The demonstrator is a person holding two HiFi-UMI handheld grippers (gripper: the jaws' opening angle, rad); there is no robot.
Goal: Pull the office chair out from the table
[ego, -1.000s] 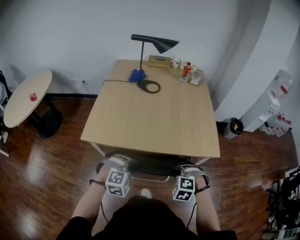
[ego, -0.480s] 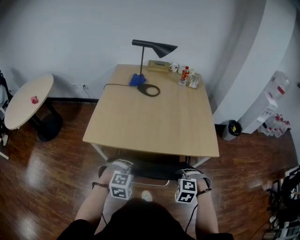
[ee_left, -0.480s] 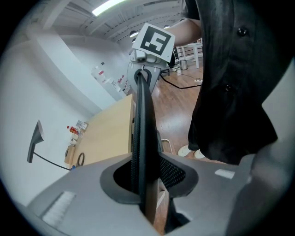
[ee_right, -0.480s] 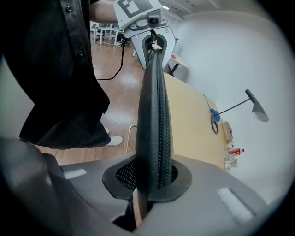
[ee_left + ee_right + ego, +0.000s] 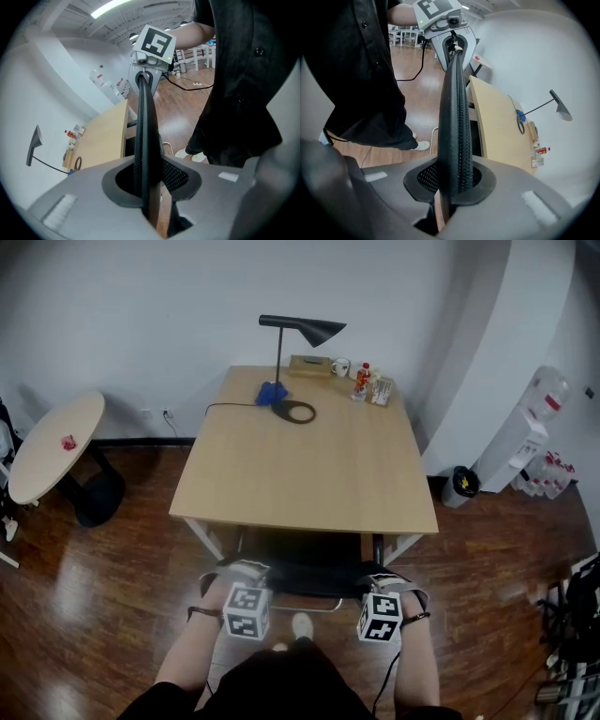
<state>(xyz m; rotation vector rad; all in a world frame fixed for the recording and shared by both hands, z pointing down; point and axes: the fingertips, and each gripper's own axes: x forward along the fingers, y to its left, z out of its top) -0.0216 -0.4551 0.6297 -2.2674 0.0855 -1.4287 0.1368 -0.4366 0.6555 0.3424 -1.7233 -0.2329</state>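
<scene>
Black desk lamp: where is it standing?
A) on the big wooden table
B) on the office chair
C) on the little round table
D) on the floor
A: the black desk lamp stands with its ring-shaped base on the far end of the big wooden table, near the wall.

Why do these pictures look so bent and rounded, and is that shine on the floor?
Head view: a wide lens bows the table edges and walls; pale glare streaks the wood floor. Left gripper view and right gripper view: fisheye circles with black corners, where the near chair back looms oversized.
</scene>
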